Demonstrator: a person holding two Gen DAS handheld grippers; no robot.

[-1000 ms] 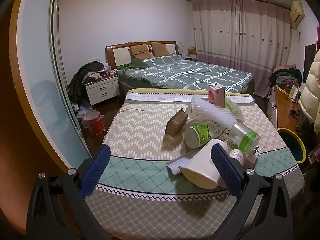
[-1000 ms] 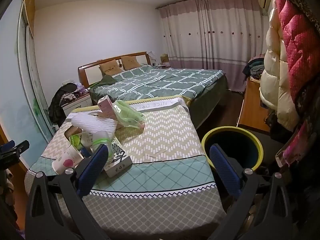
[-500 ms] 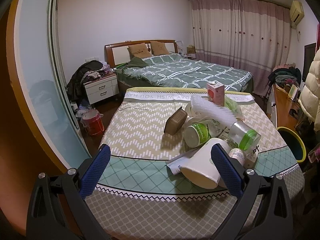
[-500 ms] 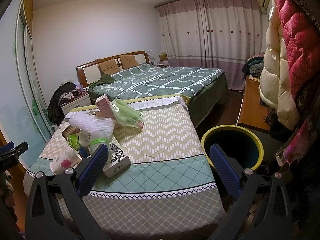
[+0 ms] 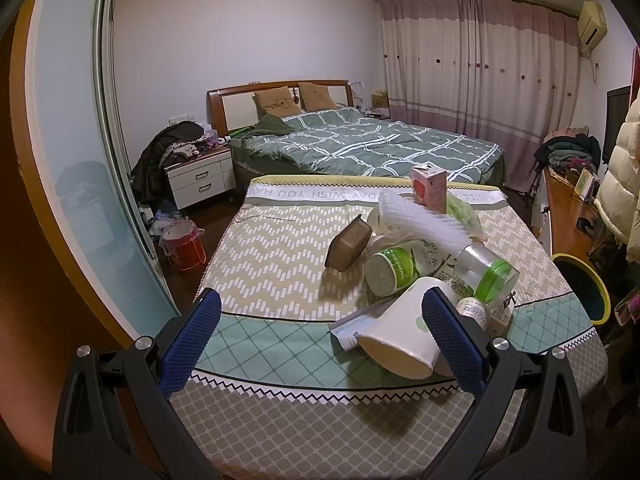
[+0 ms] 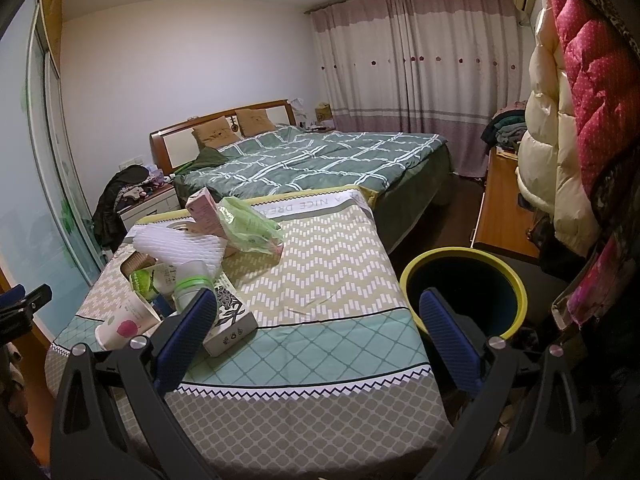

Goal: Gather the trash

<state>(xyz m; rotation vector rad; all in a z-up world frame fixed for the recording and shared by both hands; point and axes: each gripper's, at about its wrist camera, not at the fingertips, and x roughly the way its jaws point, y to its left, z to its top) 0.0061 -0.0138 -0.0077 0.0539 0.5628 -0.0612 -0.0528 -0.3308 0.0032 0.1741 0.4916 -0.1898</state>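
Left wrist view: left claw (image 5: 320, 332) and right claw (image 6: 316, 330) are hovering apart, empty; trash pile (image 5: 420, 264) is lying on the worktop (image 5: 272, 256). Clipping it risks scattering cups.

A home bedroom: made bed (image 5: 372, 148), nightstand (image 5: 200, 178), curtains (image 5: 476, 68).

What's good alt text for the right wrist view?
Open right gripper hovers over a patterned table, holding nothing; a trash pile including a paper cup sits at left, and a yellow-rimmed bin stands on the floor at right.
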